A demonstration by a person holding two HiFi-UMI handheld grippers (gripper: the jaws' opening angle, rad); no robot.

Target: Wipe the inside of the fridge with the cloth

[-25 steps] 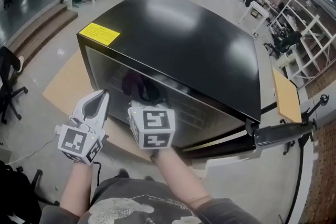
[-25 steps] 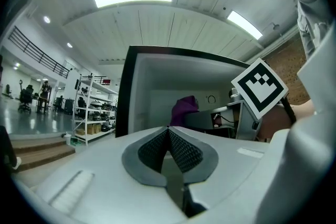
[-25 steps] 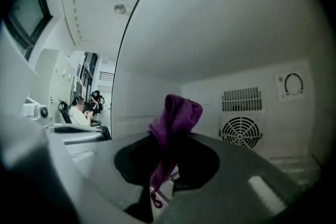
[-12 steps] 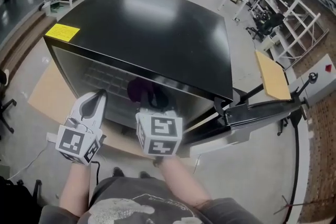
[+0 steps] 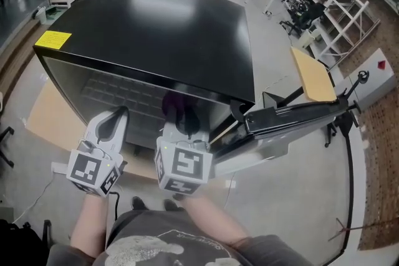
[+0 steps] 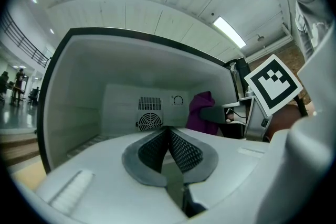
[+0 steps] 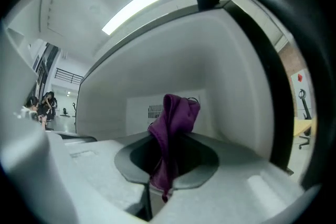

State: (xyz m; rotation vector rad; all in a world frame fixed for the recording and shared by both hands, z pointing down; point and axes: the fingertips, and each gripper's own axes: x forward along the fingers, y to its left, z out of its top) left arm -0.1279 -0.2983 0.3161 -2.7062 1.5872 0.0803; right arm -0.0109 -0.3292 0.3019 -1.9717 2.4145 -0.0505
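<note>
– Yellow rectangular label (image 5: 52, 40), far left: mounted on what?
– On the front left corner of the fridge (image 5: 168, 22), a black box with a smooth, glossy top. Its cavity is matt white, with a round fan grille (image 6: 150, 121) on the back wall.
– Next item along?
– Left gripper (image 5: 117, 115): pale moulded shell with a black-and-white marker cube (image 5: 92, 170) at the person's end. Its dark cross-hatched pads (image 6: 186, 153) are pressed together, and nothing lies between them. It is held at the left of the fridge opening.
– And beside it?
– Right gripper (image 5: 182, 121): same make and same shell. Its jaws are clamped on the cloth (image 5: 176, 104), a soft purple fabric, crumpled. A fold of it stands up above the jaws and a thin tail hangs below them. The cloth sits in the mouth of the fridge, towards the right side. Whether it touches a wall cannot be told.
– Rightmost entry?
– Fridge door (image 5: 293, 114): a black slab with a pale inner face, swung wide open to the right.
</note>
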